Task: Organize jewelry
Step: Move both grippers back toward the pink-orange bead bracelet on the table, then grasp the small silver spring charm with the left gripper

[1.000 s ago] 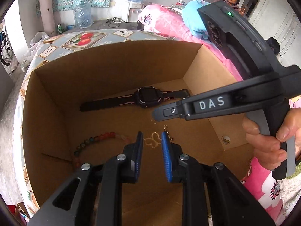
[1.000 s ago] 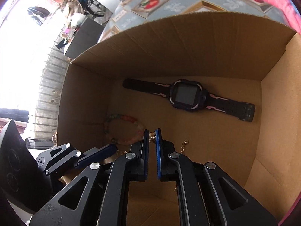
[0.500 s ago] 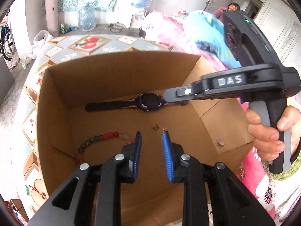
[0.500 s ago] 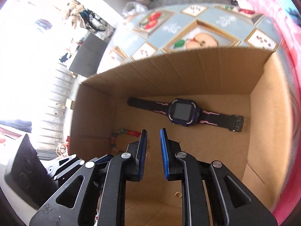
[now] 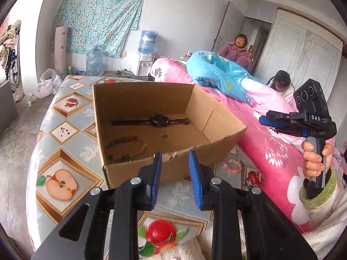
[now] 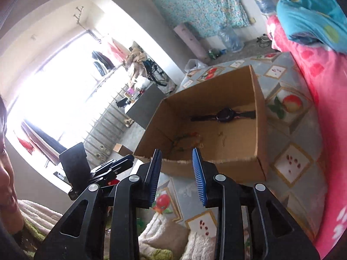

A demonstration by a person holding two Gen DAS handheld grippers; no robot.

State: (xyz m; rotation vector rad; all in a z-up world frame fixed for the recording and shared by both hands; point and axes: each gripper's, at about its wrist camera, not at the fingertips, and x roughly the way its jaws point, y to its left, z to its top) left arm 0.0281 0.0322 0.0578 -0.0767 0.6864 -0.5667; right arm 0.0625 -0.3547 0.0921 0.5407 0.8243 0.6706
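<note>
Cardboard box (image 5: 151,99) is sitting on the fruit-patterned table (image 5: 65,130), its torn near rim facing both tools. Inside are lying a watch (image 5: 159,120), a bead bracelet (image 5: 124,148) and tiny gold pieces (image 5: 166,136). Left hand-held gripper (image 5: 175,164) and right hand-held gripper (image 6: 176,162) are hovering outside, jaws opening narrowly, empty. Another bracelet (image 5: 232,166) is lying beside the pink bed (image 5: 271,151).

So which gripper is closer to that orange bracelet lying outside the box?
Left. The left gripper hangs just beside the orange bracelet; the right gripper is held off above the pink blanket.
</note>
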